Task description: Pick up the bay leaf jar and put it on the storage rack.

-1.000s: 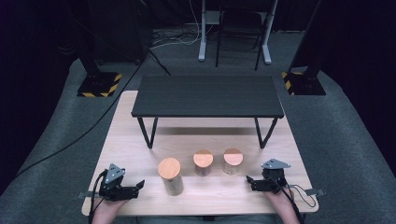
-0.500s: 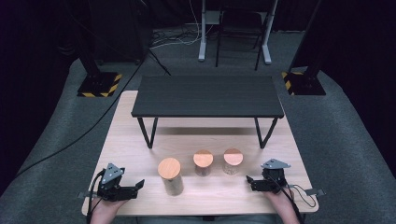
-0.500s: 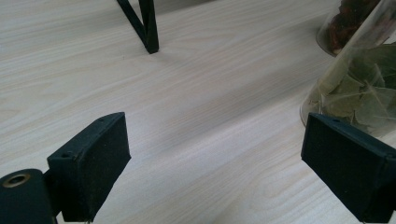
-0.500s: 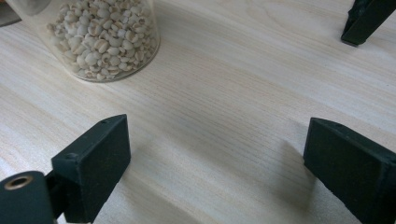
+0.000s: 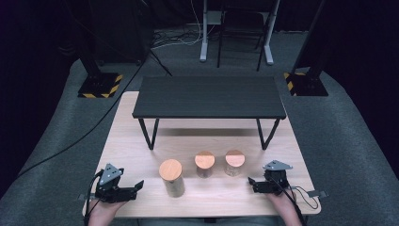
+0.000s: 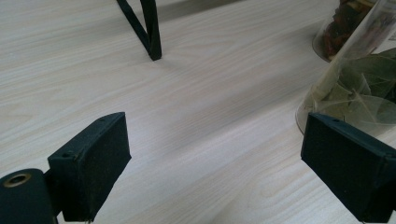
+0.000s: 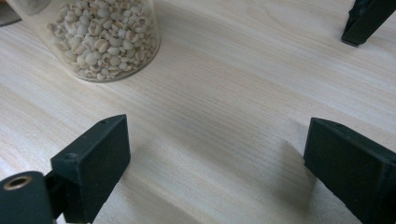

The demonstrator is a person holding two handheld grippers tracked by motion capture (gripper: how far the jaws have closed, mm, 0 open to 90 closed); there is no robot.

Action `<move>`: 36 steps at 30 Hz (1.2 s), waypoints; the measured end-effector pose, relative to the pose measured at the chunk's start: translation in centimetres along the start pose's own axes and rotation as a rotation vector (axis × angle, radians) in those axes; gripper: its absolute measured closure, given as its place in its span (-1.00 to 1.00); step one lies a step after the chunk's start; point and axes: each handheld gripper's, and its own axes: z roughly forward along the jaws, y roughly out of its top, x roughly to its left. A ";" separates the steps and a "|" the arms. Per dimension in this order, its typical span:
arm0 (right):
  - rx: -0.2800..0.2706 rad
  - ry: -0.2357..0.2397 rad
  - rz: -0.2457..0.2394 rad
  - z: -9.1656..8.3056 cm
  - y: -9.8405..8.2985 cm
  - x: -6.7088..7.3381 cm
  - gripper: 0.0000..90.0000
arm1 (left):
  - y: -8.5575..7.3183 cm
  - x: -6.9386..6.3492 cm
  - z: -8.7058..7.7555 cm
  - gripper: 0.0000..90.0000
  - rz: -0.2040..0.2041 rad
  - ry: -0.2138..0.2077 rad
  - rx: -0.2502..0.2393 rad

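Three wooden-lidded glass jars stand in a row near the table's front. The tall jar (image 5: 171, 177) holds green bay leaves (image 6: 359, 88). The middle jar (image 5: 204, 163) shows dark red contents (image 6: 343, 23). The right jar (image 5: 234, 162) holds pale grains (image 7: 105, 32). My left gripper (image 5: 136, 187) rests open on the table left of the tall jar, nothing between its jaws. My right gripper (image 5: 251, 182) rests open right of the grain jar, jaws wide apart and empty.
A low black bench-like shelf (image 5: 209, 96) on thin black legs (image 6: 149, 28) stands on the light wooden table (image 5: 136, 136) behind the jars. One leg (image 7: 364, 18) is ahead of my right gripper. Cables trail from both grippers.
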 end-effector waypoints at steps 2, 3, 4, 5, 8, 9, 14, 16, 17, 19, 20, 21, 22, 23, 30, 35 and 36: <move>0.000 0.000 0.000 0.0 0.0 0.0 -0.86 | 0.1 -0.1 -0.1 -0.83 -0.002 -0.001 -0.004; 0.000 0.000 0.000 0.0 0.0 0.0 -0.86 | 0.1 -0.1 -0.1 -0.83 -0.002 -0.001 -0.004; 0.000 0.000 0.000 0.0 0.0 0.0 -0.86 | 0.1 -0.1 -0.1 -0.83 -0.002 -0.003 -0.007; 0.000 0.000 0.000 0.0 0.0 0.0 -0.86 | 0.1 -0.1 -0.1 -0.83 -0.002 -0.003 -0.007; 0.000 0.000 0.000 0.0 0.0 0.0 -0.86 | 0.2 -0.3 -0.1 -0.83 0.004 -0.011 -0.004; 0.000 0.000 0.000 0.0 0.0 0.0 -0.86 | 0.2 -0.3 -0.1 -0.83 0.004 -0.011 -0.004; 0.000 0.000 0.000 0.0 0.0 0.0 -0.86 | 0.6 -0.7 -0.3 -0.83 0.010 -0.030 -0.010; 0.000 0.000 0.000 0.0 0.0 0.0 -0.86 | 0.8 -0.9 -0.5 -0.83 0.009 -0.042 -0.017; 0.000 0.000 0.000 0.0 0.0 0.0 -0.86 | 0.8 -0.9 -0.5 -0.83 0.009 -0.042 -0.017; 0.000 0.000 -0.001 0.0 0.0 0.0 -0.86 | 1.0 -1.2 -0.6 -0.83 0.015 -0.051 -0.021; 0.000 0.000 0.000 0.0 0.0 0.0 -0.86 | 1.0 -1.3 -0.6 -0.83 0.016 -0.053 -0.022; 0.000 0.000 0.000 0.0 0.0 0.0 -0.86 | 1.0 -1.3 -0.6 -0.83 0.016 -0.053 -0.022; 0.000 0.000 0.000 0.0 0.0 0.0 -0.86 | 1.1 -1.5 -0.7 -0.83 0.019 -0.062 -0.025; 0.000 0.000 0.000 0.0 0.0 0.0 -0.86 | 1.1 -1.5 -0.7 -0.83 0.019 -0.062 -0.025; 0.000 0.000 0.000 0.0 0.0 0.0 -0.86 | 1.8 -2.5 -1.0 -0.83 0.044 -0.090 -0.037; 0.000 0.000 -0.001 0.0 0.0 0.0 -0.86 | 2.1 -3.1 -1.0 -0.83 0.061 -0.105 -0.042; 0.000 0.000 -0.001 0.0 0.0 0.0 -0.86 | 2.1 -3.2 -1.0 -0.83 0.060 -0.108 -0.041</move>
